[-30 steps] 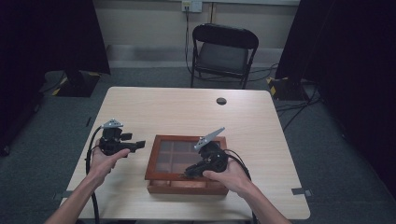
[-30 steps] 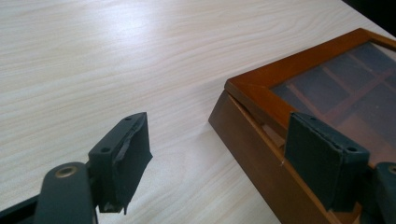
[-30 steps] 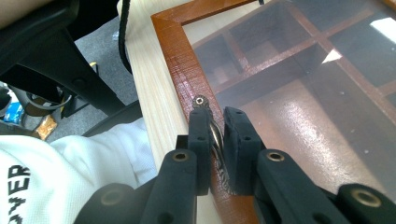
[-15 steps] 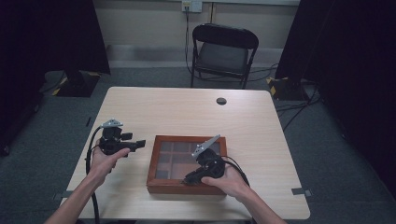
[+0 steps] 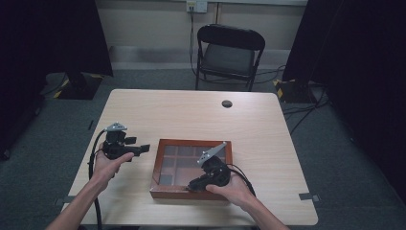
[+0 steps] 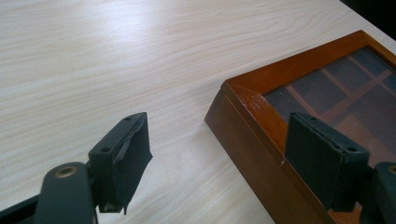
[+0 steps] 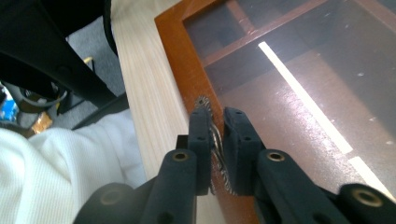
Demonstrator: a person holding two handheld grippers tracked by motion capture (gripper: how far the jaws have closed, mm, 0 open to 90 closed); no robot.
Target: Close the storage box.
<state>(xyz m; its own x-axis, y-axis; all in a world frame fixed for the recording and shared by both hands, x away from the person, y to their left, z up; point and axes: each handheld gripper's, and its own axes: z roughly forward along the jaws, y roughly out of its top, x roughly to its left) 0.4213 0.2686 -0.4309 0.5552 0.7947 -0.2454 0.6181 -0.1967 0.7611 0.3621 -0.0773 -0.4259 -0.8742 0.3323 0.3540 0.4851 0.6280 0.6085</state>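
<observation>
A brown wooden box (image 5: 156, 167) with a glass lid over dark compartments lies flat on the table's near half. My right gripper (image 5: 191, 186) points down and left at the box's front edge. In the right gripper view this gripper (image 7: 217, 116) is shut on a small metal clasp (image 7: 201, 101) at the edge of the lid frame (image 7: 177, 51). My left gripper (image 5: 143, 149) hovers just left of the box, level and aimed at it. Its jaws (image 6: 217, 140) stand open with nothing between them, the box's corner (image 6: 261, 107) just beyond.
A black folding chair (image 5: 230, 52) stands behind the pale wooden table (image 5: 191, 115), and a small black round cap (image 5: 227, 103) sits near the table's far edge. A person's white garment (image 7: 60, 163) is close to the table's near edge.
The right gripper has sunk toward the table at the box's front edge, and the lid's front has come down with it. The left gripper has kept still.
</observation>
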